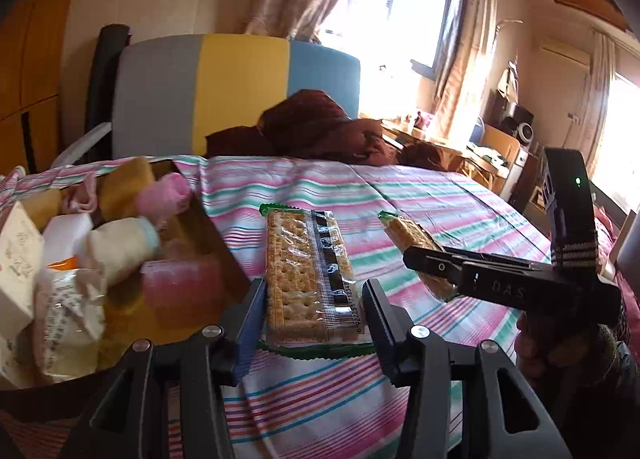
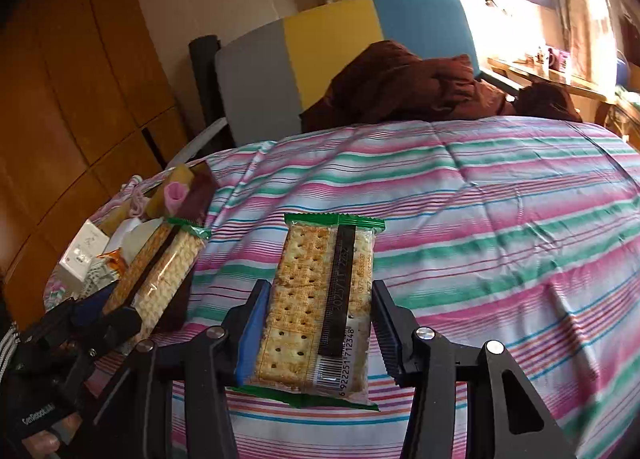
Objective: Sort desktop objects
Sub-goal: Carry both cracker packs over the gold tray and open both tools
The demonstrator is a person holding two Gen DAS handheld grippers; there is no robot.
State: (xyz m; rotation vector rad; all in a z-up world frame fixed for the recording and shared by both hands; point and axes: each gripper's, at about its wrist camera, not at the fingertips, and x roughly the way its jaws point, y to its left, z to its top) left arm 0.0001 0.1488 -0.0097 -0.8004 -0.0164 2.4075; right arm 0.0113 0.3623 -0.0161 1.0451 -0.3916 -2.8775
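Both grippers hold cracker packets above a striped bed. My left gripper (image 1: 314,299) is shut on a clear cracker packet (image 1: 308,275) with green ends, just right of an open cardboard box (image 1: 218,247). The box holds pink and cream socks (image 1: 164,191), white cartons and wrapped snacks. My right gripper (image 2: 320,311) is shut on a second cracker packet (image 2: 320,299). The left wrist view shows the right gripper (image 1: 414,257) off to the right, with its packet (image 1: 406,231) sticking out. In the right wrist view, the left gripper (image 2: 116,323) holds its packet (image 2: 168,259) over the box (image 2: 200,183).
The pink, green and white striped sheet (image 2: 500,199) covers the bed. A brown blanket (image 1: 320,127) is heaped against the grey, yellow and blue headboard (image 1: 240,79). A wooden wardrobe (image 2: 80,79) stands at the left, and a cluttered desk (image 1: 492,147) is by the window.
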